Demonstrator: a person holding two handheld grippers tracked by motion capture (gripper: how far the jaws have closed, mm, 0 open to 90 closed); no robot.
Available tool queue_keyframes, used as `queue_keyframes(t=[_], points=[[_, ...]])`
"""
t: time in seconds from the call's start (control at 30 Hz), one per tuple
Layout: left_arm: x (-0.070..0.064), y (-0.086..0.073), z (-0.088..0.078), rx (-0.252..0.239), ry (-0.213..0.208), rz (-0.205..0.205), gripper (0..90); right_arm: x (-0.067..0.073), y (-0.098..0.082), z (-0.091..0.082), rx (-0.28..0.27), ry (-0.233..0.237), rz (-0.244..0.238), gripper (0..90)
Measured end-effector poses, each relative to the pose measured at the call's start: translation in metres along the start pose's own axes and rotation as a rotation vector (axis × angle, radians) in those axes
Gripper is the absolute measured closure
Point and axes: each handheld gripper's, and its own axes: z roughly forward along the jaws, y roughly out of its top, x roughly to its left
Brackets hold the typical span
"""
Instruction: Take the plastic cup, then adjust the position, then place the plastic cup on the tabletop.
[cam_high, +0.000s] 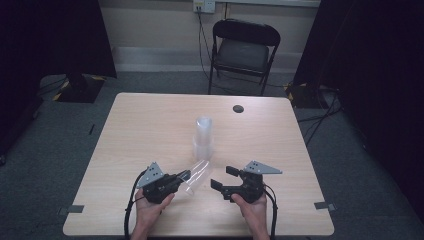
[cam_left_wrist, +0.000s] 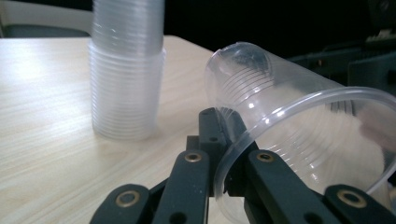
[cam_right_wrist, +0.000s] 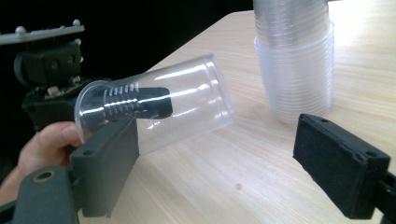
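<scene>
The table (cam_high: 150, 130) is pale wood with a fine straight grain and has one round dark plug (cam_high: 238, 108) near its far edge. The cup stack (cam_high: 203, 137) is clear plastic, cloudy white where the walls overlap, with fine ribs. The single cup (cam_high: 195, 175), nearer than the stack, is clear too, with ribs and white glints. Both grippers, left (cam_high: 183, 175) and right (cam_high: 223, 177), are black with grey top plates; brass rivets dot the left one's jaws. Beyond the table the chair (cam_high: 243, 50) is black and the carpet (cam_high: 60, 150) is grey-blue.
</scene>
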Motion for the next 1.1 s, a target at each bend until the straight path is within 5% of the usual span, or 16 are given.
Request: queue_keyframes(t=[0.23, 0.47, 0.97, 1.1], points=[[0.0, 0.008, 0.003, 0.064, -0.018, 0.006, 89.3, 0.007, -0.001, -0.008, 0.014, -0.016, -0.121, 16.1], [0.0, 0.007, 0.004, 0.136, -0.045, 0.004, 89.2, 0.012, -0.001, -0.007, 0.037, -0.011, -0.186, 16.1], [0.003, 0.008, 0.011, 0.211, -0.107, 0.036, 89.2, 0.022, -0.002, 0.005, 0.108, 0.032, -0.284, 13.6], [0.004, 0.008, 0.017, 0.269, -0.152, 0.039, 89.2, 0.025, 0.0, 0.012, 0.153, 0.042, -0.353, 13.7]])
